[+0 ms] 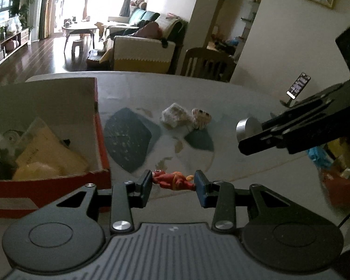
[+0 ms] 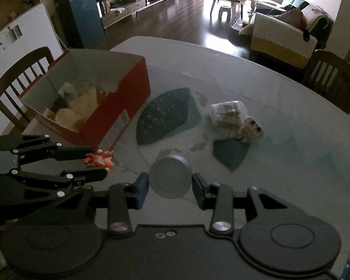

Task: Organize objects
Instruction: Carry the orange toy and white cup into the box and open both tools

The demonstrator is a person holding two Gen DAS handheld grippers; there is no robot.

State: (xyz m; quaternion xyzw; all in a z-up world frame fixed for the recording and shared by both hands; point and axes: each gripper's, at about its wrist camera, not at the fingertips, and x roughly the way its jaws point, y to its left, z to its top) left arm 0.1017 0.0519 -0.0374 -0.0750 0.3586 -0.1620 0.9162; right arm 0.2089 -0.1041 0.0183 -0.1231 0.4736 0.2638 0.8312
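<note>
My left gripper (image 1: 172,184) is shut on a small red and orange toy figure (image 1: 173,180), held just above the glass table, right of the red cardboard box (image 1: 100,126). The right wrist view shows the same figure (image 2: 100,159) between the left fingers. My right gripper (image 2: 170,185) is shut on a round silver tin (image 2: 170,177), which appears again (image 1: 246,127) at the right of the left wrist view. A clear bag of small pieces (image 2: 226,113) and a spotted plush toy (image 2: 250,129) lie together mid-table.
The open box holds yellow packets and other items (image 2: 79,107). Dark leaf-shaped mats (image 2: 165,116) sit under the glass table top (image 2: 291,154). Wooden chairs (image 2: 18,79) stand at the table's edges. A phone on a stand (image 1: 297,86) is at the far right.
</note>
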